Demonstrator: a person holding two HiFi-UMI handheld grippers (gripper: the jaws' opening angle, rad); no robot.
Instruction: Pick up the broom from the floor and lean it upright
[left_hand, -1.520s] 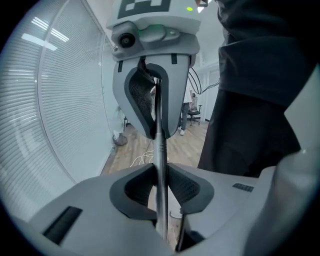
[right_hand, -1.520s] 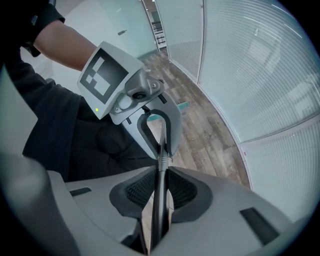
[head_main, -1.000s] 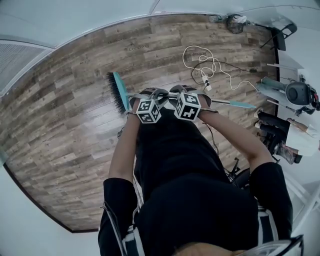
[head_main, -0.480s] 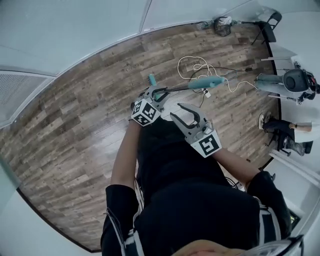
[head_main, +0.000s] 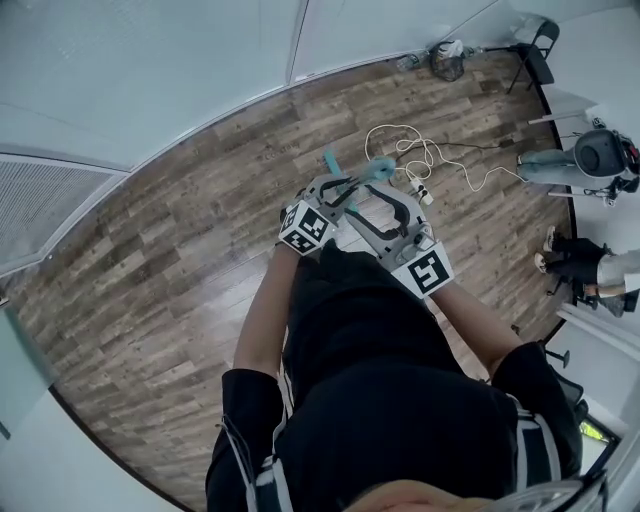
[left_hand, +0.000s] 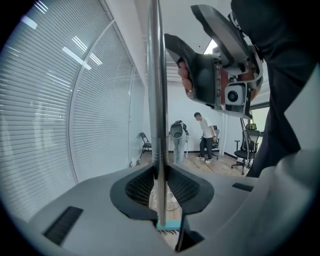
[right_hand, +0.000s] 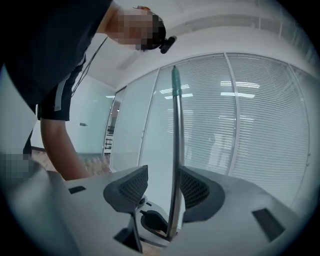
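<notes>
While our left gripper (left_hand: 159, 186) squeezes the broom (left_hand: 157, 90), which stands straight up in front of us, our right gripper (right_hand: 161, 189) has just been opening wide around it. We should keep the left grip tight and tip the broom gently against the far wall (head_main: 200, 60).

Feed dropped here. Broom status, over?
Left tool clamped on broom. Right tool just opening, broom loose between jaws. Broom upright, not leaned yet. Floor cable nearby.
</notes>
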